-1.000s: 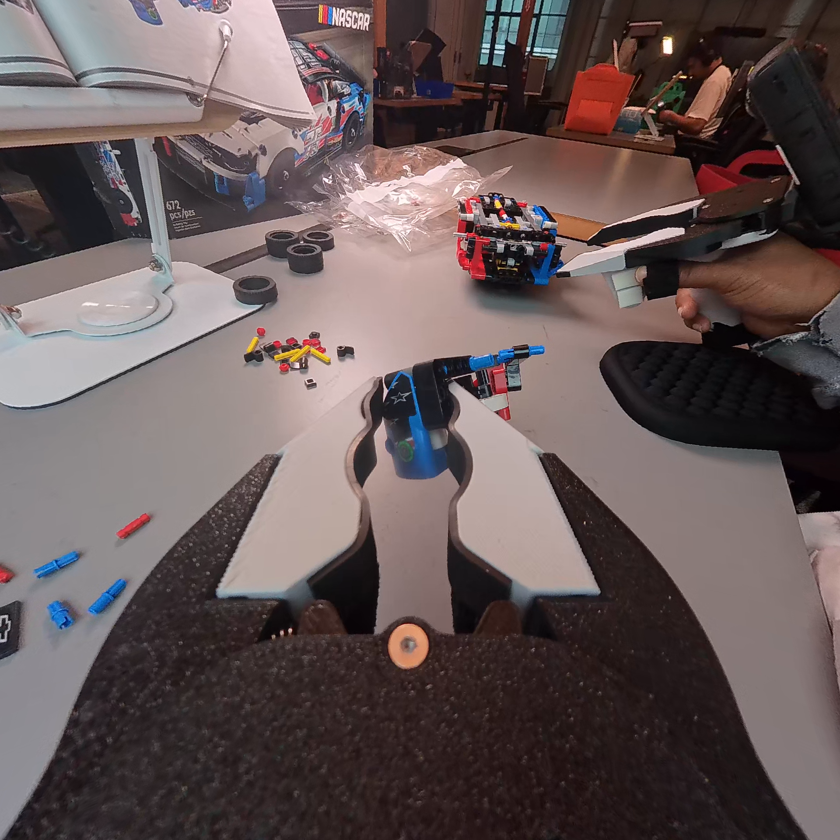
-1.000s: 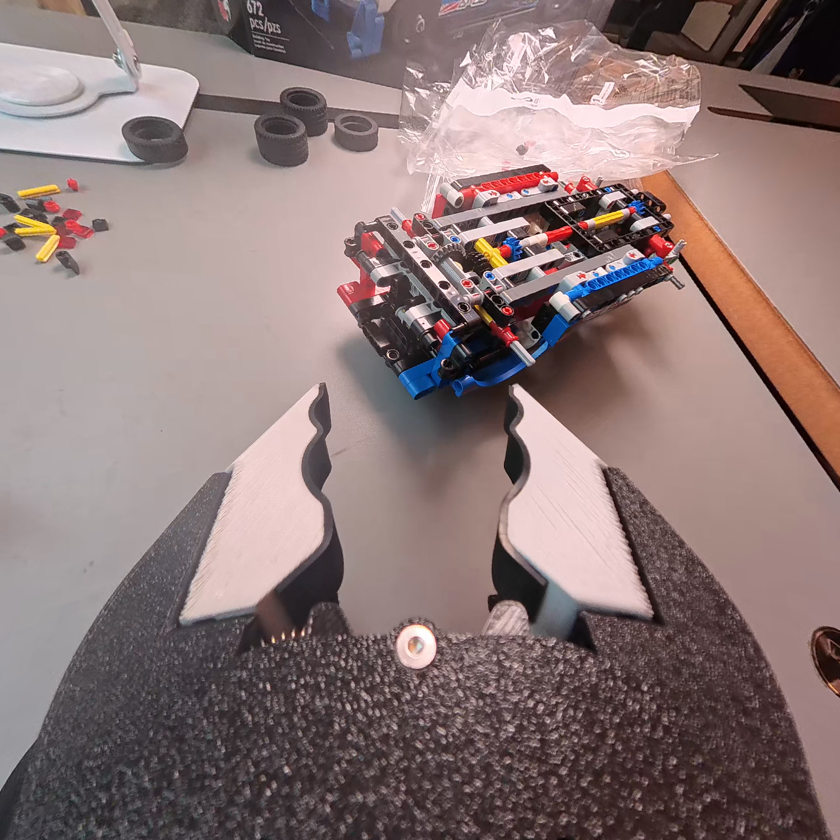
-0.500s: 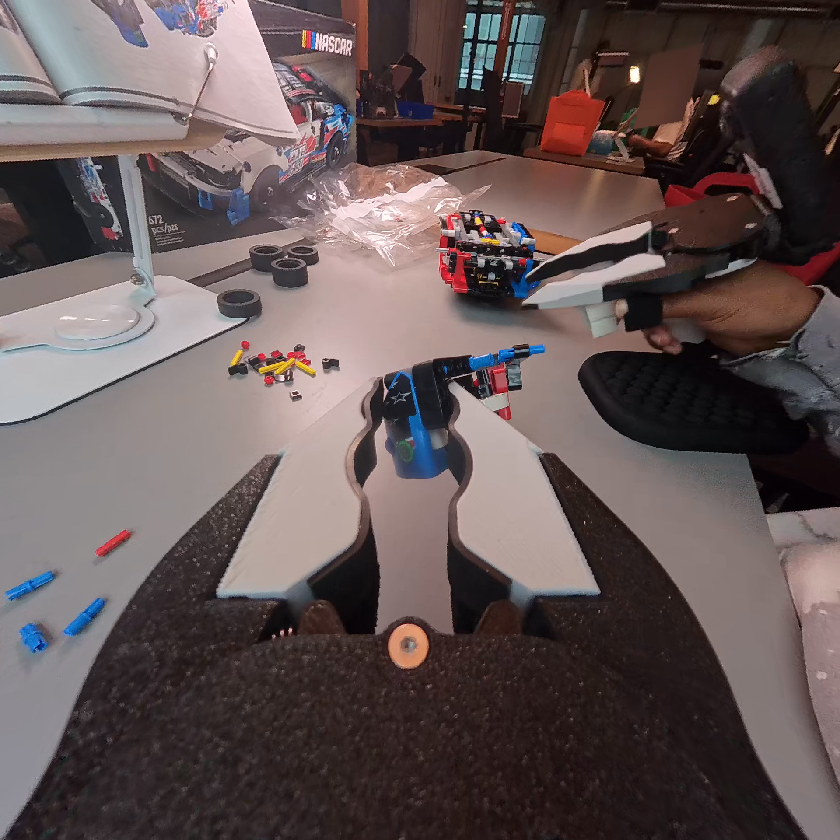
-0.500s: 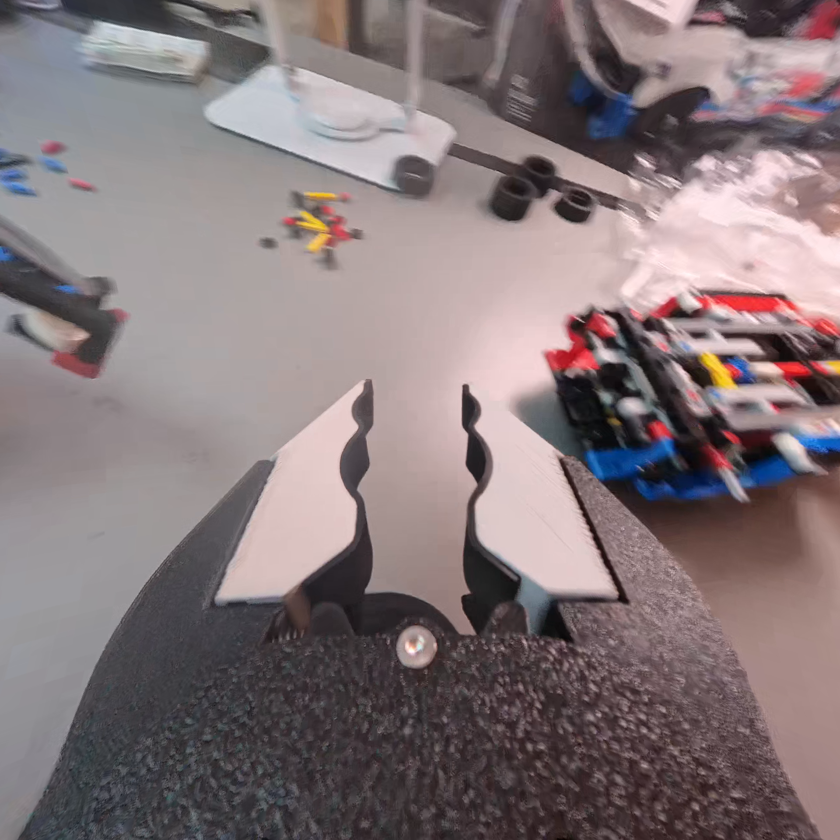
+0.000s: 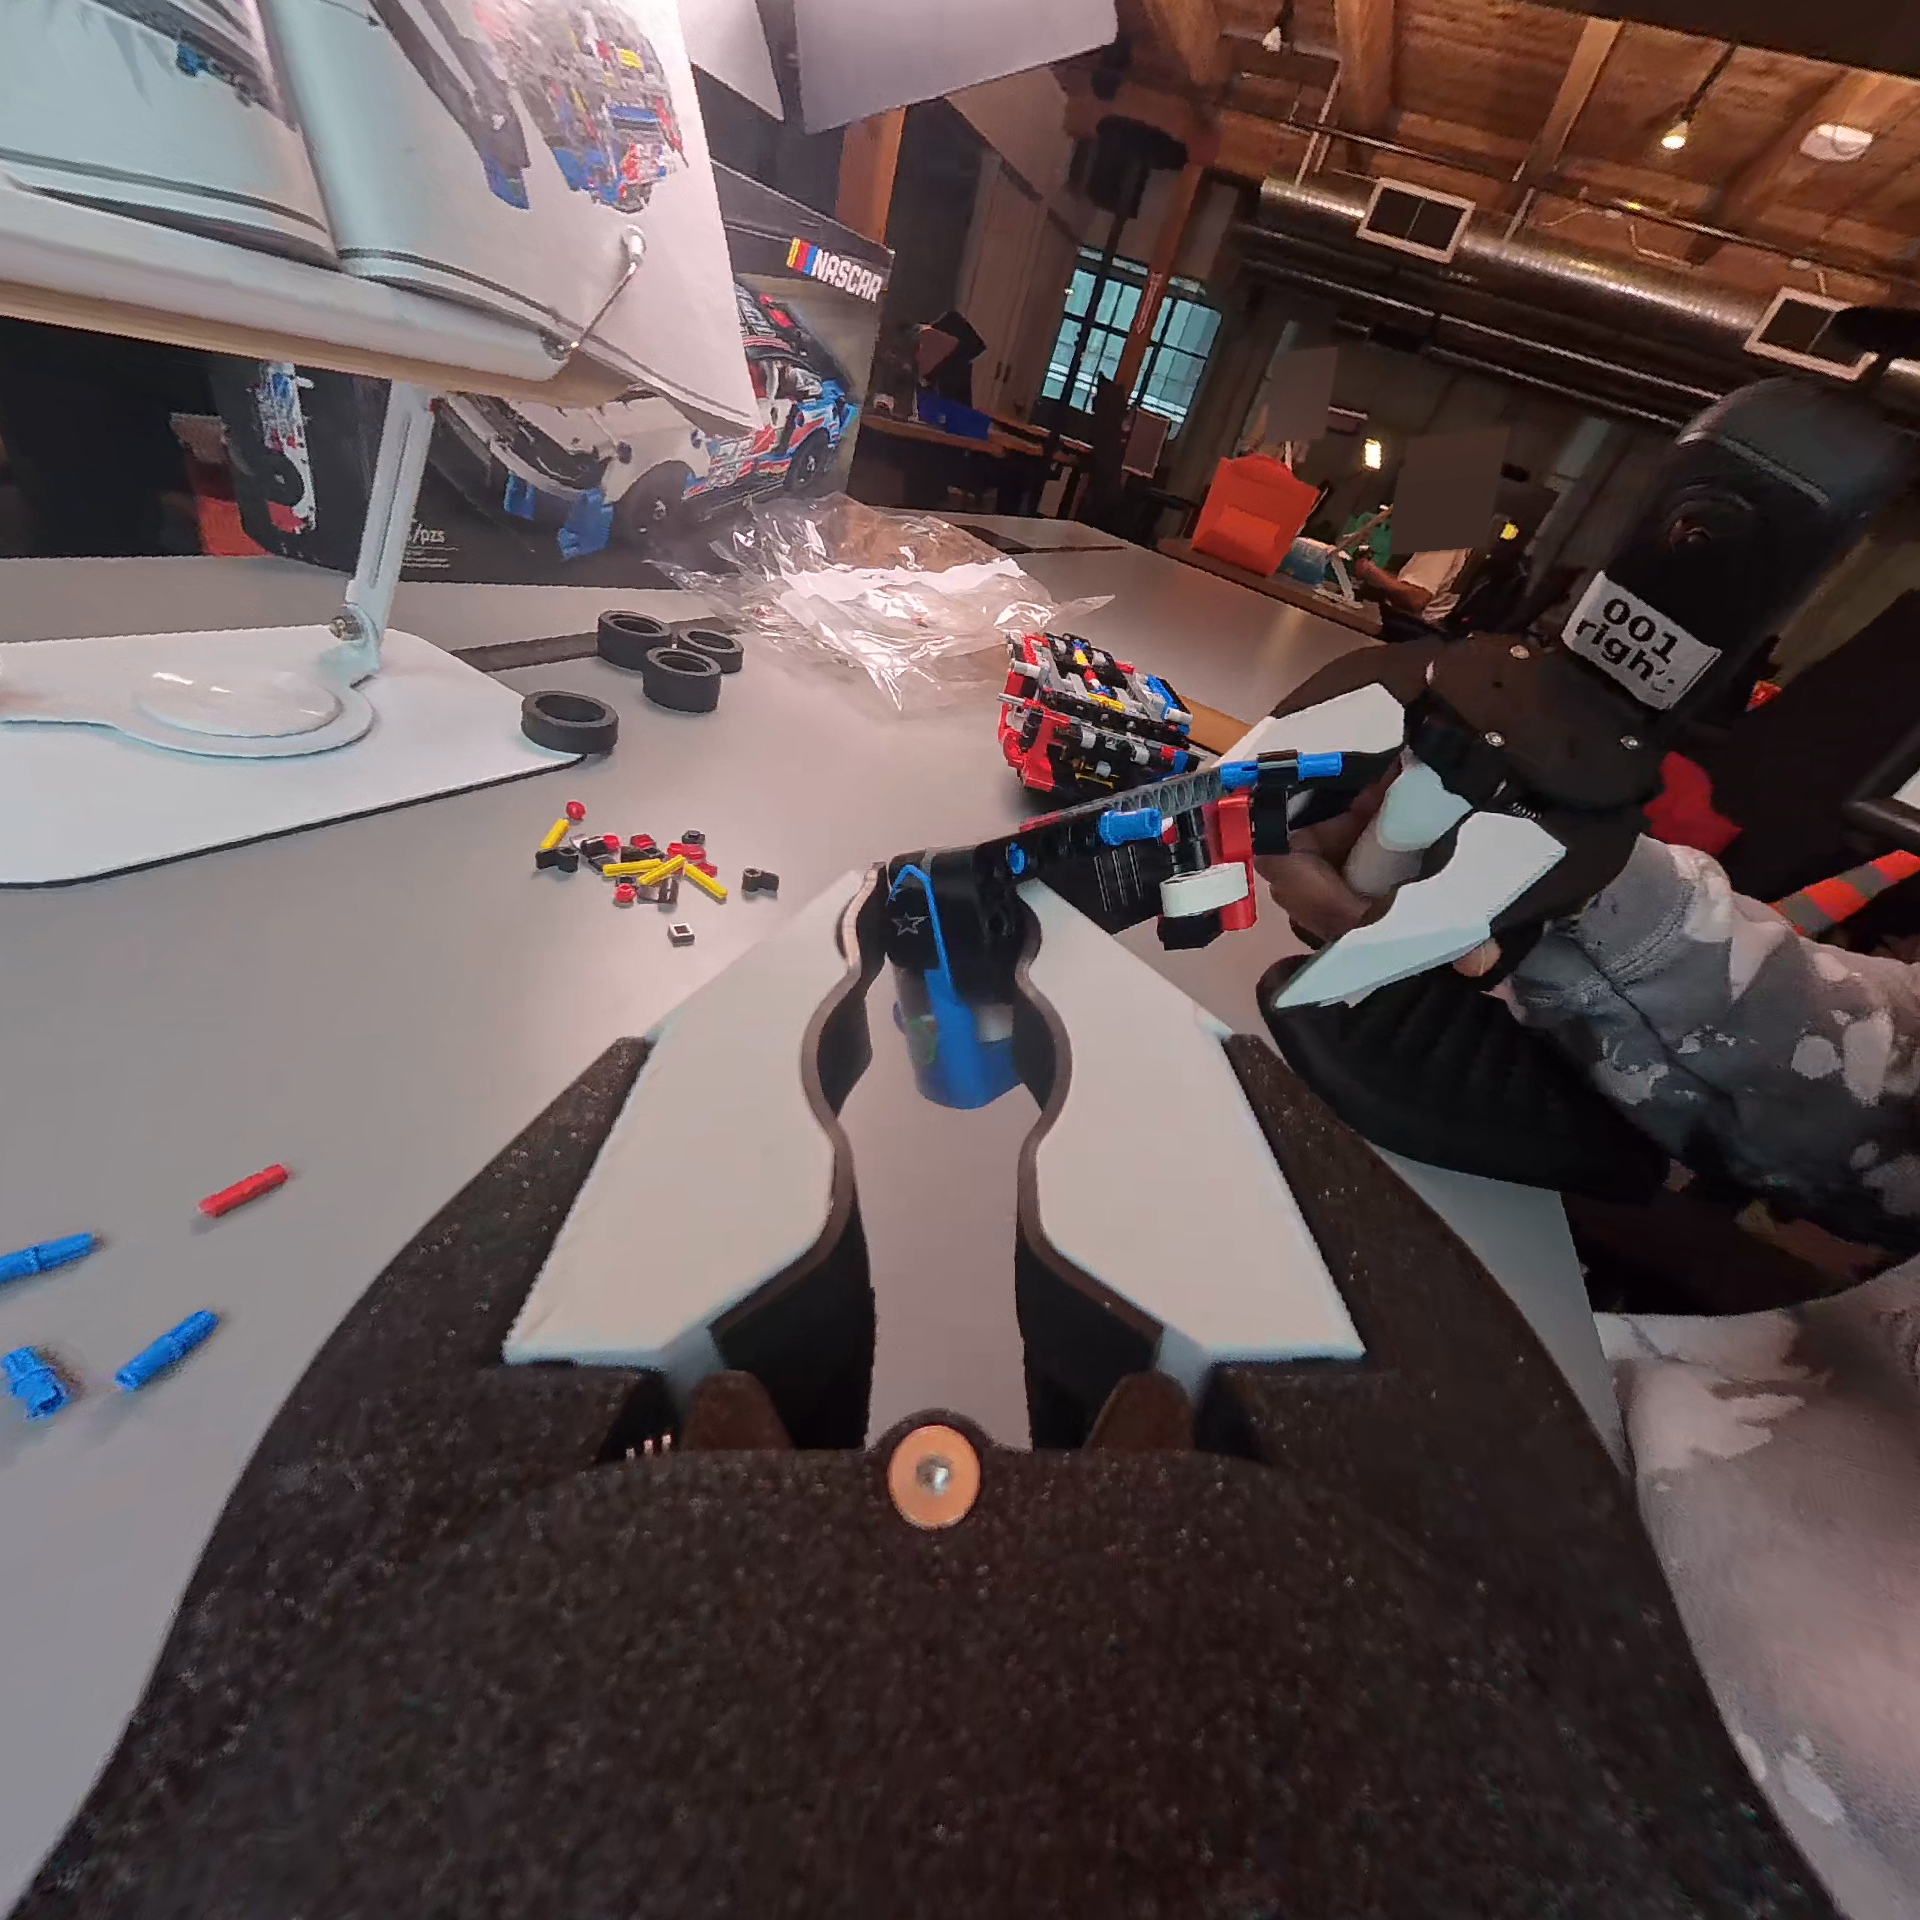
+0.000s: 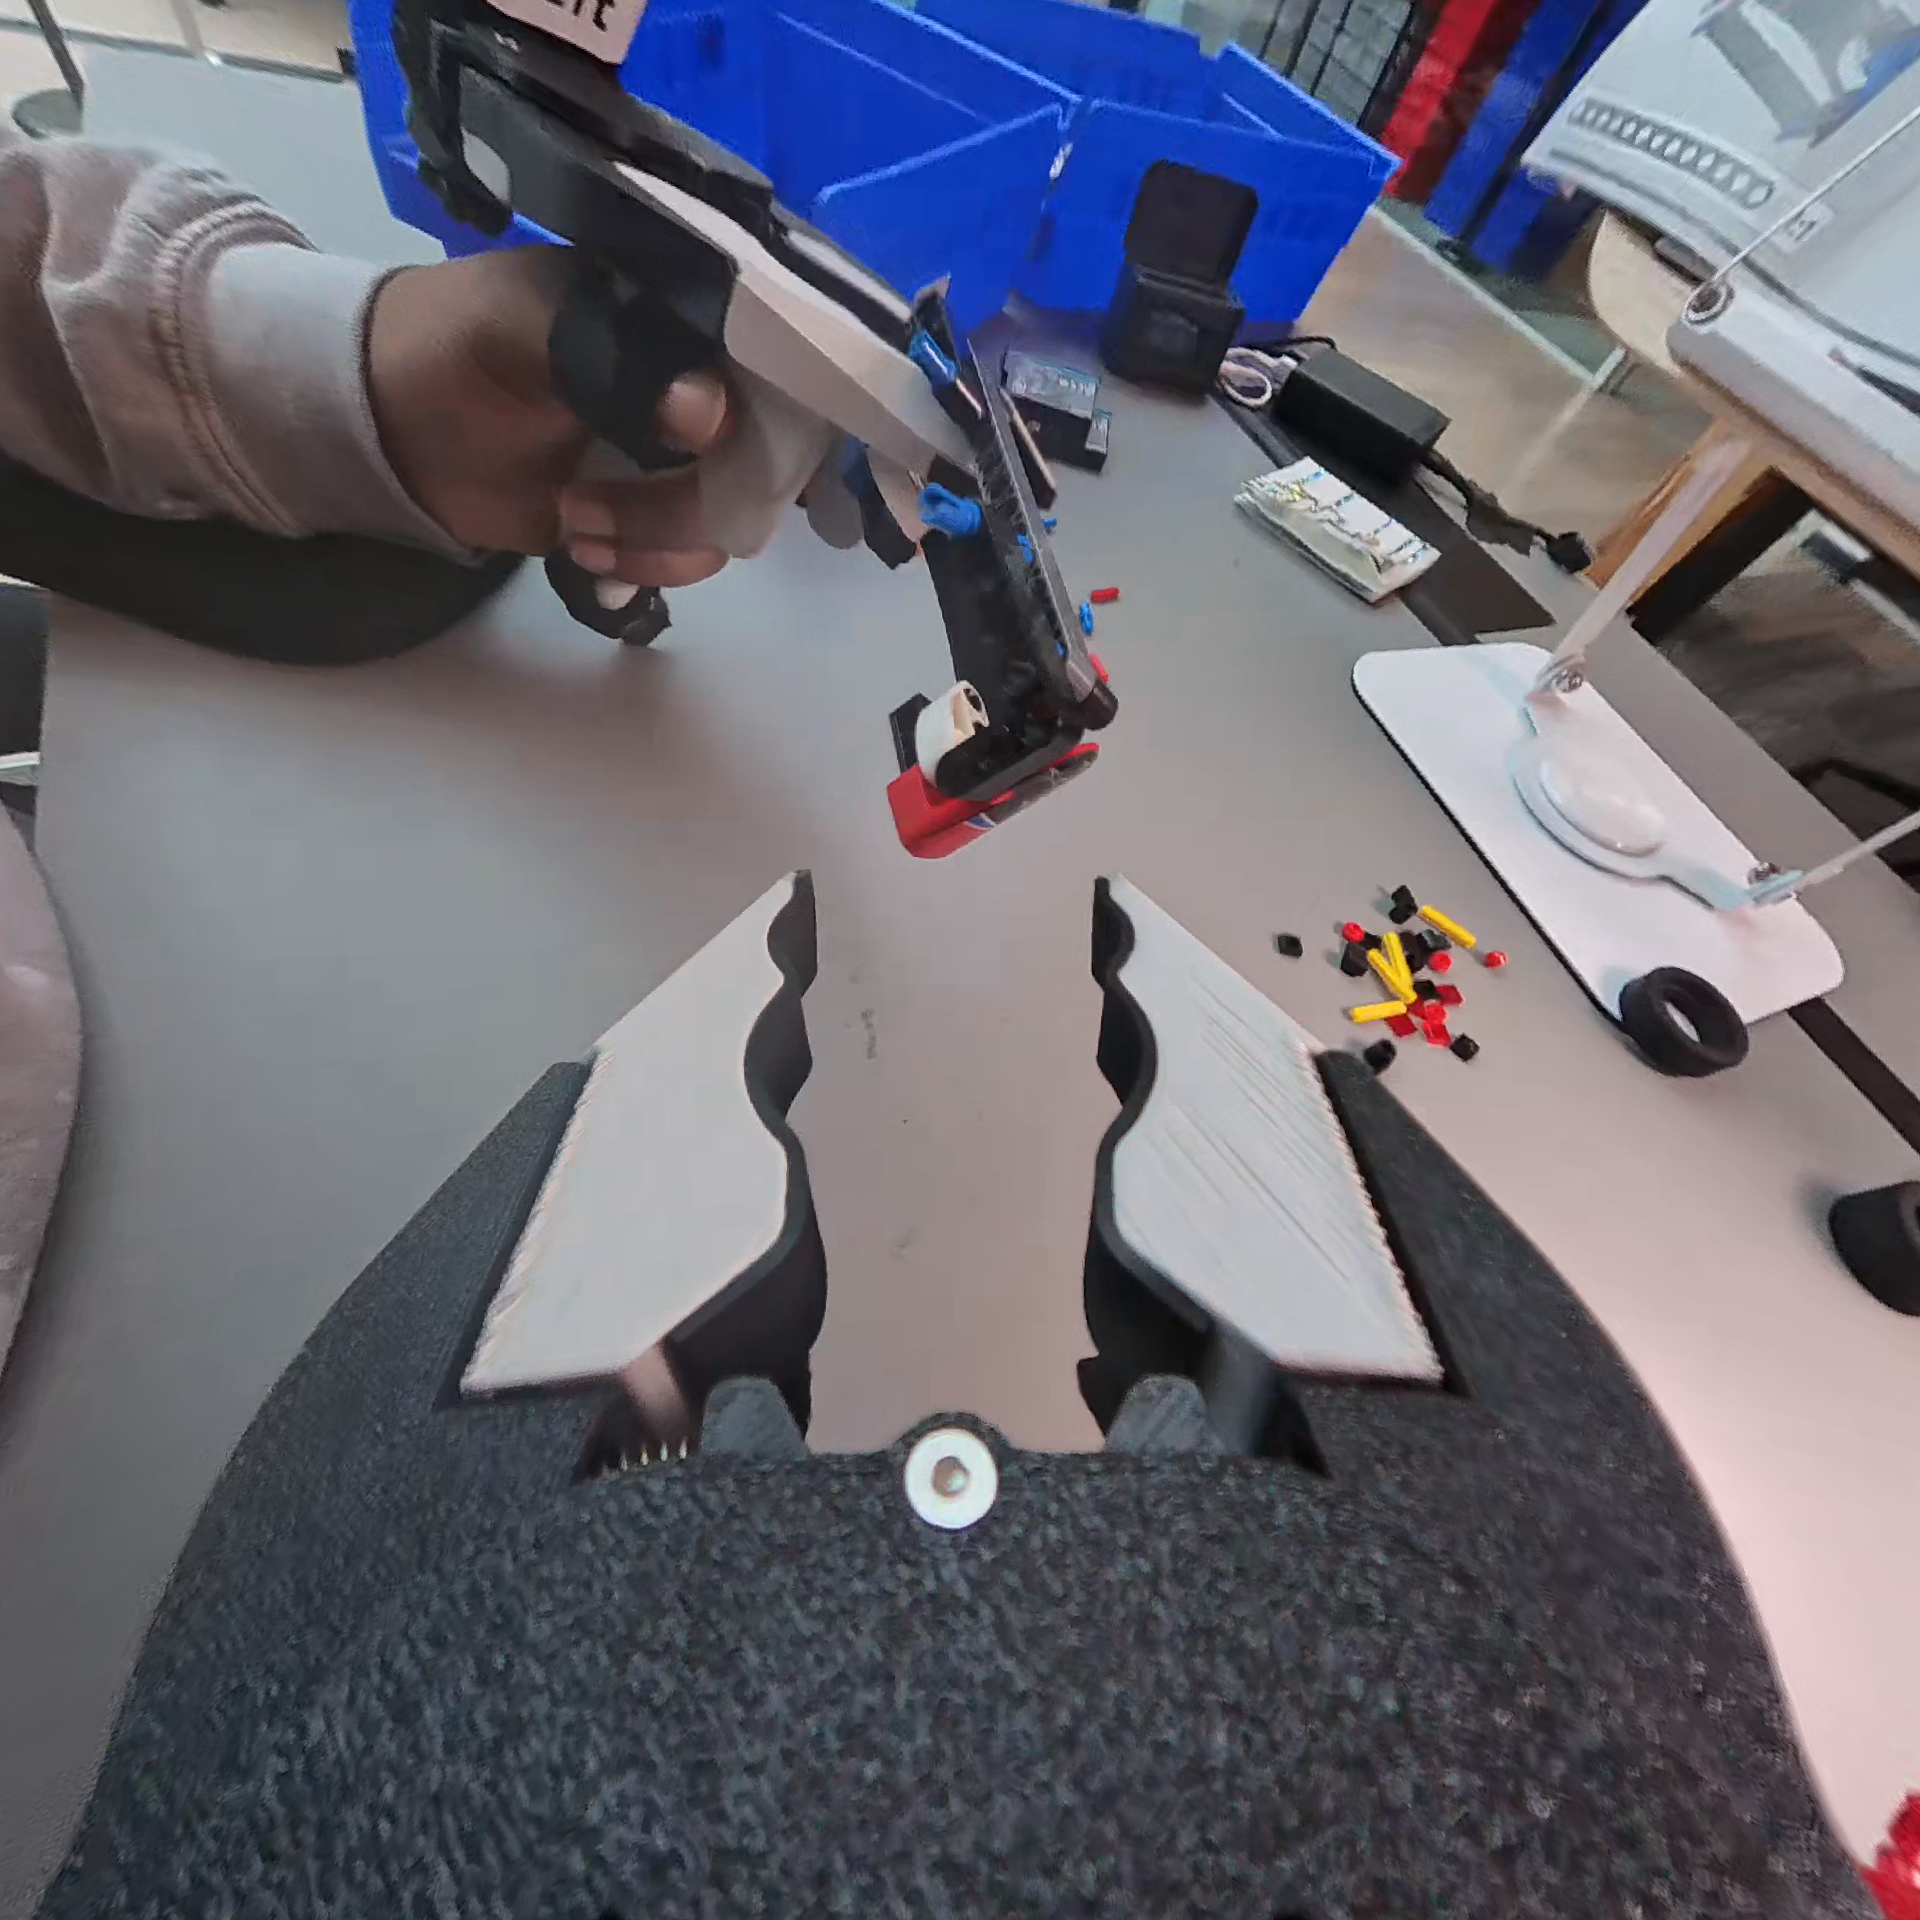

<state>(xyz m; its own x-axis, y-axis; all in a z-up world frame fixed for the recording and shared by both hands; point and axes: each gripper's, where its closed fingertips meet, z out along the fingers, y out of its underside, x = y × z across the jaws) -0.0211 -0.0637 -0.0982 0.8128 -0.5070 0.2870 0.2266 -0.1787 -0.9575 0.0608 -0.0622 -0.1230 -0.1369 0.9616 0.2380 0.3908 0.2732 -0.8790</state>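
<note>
I am keeping my left gripper (image 5: 940, 914) clenched on the blue-and-black end of a long brick sub-assembly (image 5: 1122, 847), lifting it clear of the grey desk (image 5: 364, 987). My right gripper (image 6: 951, 904) is standing released, jaws spread with nothing between them, just beside the assembly's red far end; I think they are not touching, though blur is making that hard to judge. A scatter of small loose bricks (image 6: 1403, 971) is lying near, with a black tyre (image 6: 1683, 1020) touching the white stand base (image 6: 1621, 862). The partly built car chassis (image 5: 1091, 712) is sitting farther back.
</note>
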